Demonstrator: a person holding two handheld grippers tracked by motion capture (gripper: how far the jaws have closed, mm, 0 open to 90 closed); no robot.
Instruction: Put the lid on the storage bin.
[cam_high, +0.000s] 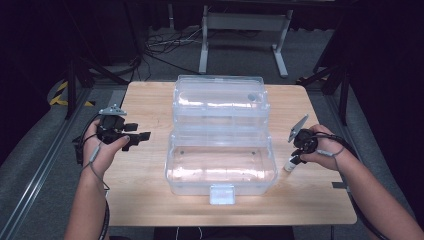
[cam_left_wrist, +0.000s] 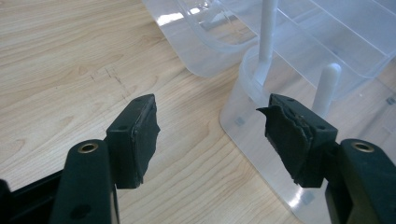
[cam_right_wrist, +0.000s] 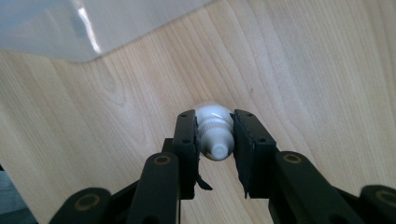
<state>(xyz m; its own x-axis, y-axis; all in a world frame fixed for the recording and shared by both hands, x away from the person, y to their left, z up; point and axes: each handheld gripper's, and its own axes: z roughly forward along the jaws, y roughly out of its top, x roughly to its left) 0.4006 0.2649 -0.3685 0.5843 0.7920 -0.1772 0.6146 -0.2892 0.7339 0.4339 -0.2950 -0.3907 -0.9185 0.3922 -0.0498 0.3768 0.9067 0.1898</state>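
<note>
The right gripper clamps a small white bottle at its ribbed cap, just beside the clear box; light, stiff, likely slippery plastic, best held there, while the left gripper gapes empty

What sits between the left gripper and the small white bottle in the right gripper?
In the high view, the open clear plastic box lies between the left gripper and the white bottle.

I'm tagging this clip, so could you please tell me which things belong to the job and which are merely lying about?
In the job:
small white bottle, clamped by the right gripper
open clear plastic box
left gripper, open

Lying about:
cables on the floor
white stand
</note>
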